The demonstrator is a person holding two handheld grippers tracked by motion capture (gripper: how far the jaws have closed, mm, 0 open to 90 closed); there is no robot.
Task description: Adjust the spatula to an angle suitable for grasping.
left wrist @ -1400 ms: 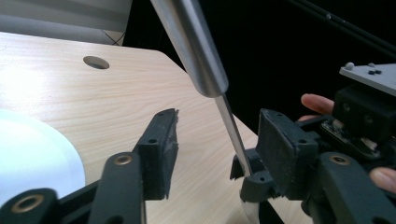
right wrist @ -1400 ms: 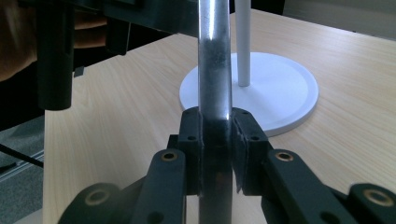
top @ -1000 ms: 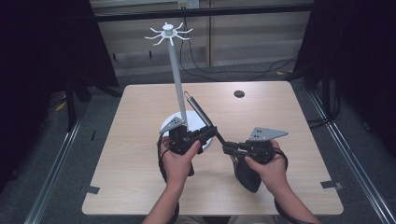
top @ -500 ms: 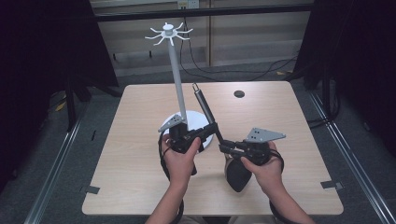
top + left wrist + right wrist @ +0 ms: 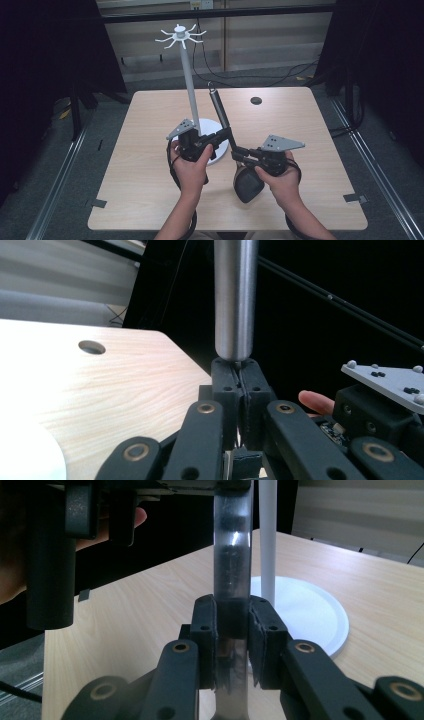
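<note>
A kitchen utensil with a steel handle [image 5: 218, 107] and a black head [image 5: 248, 185] stands tilted over the front of the table, handle end up and away. My left gripper [image 5: 227, 134] is shut on the thin neck just under the steel handle [image 5: 235, 295]. Lower down, my right gripper [image 5: 237, 152] is shut on the dark glossy neck [image 5: 231, 545]. In the left gripper view the left gripper [image 5: 239, 385] has its jaws pressed together. The right gripper [image 5: 232, 620] squeezes the strip from both sides. Just behind stands a white hook stand [image 5: 187, 80] on a round base [image 5: 220, 150].
The stand's pole [image 5: 267, 535] and white base [image 5: 310, 615] lie close behind the utensil. A dark round hole [image 5: 256, 100] sits in the far right of the wooden table [image 5: 310, 120]. Dark tape marks [image 5: 352, 197] flag the front corners. Cables run over the floor beyond.
The utensil's handle has tipped steeper and its black head has swung left. The right hand has moved left, closer to the left hand. Both grippers keep their hold.
</note>
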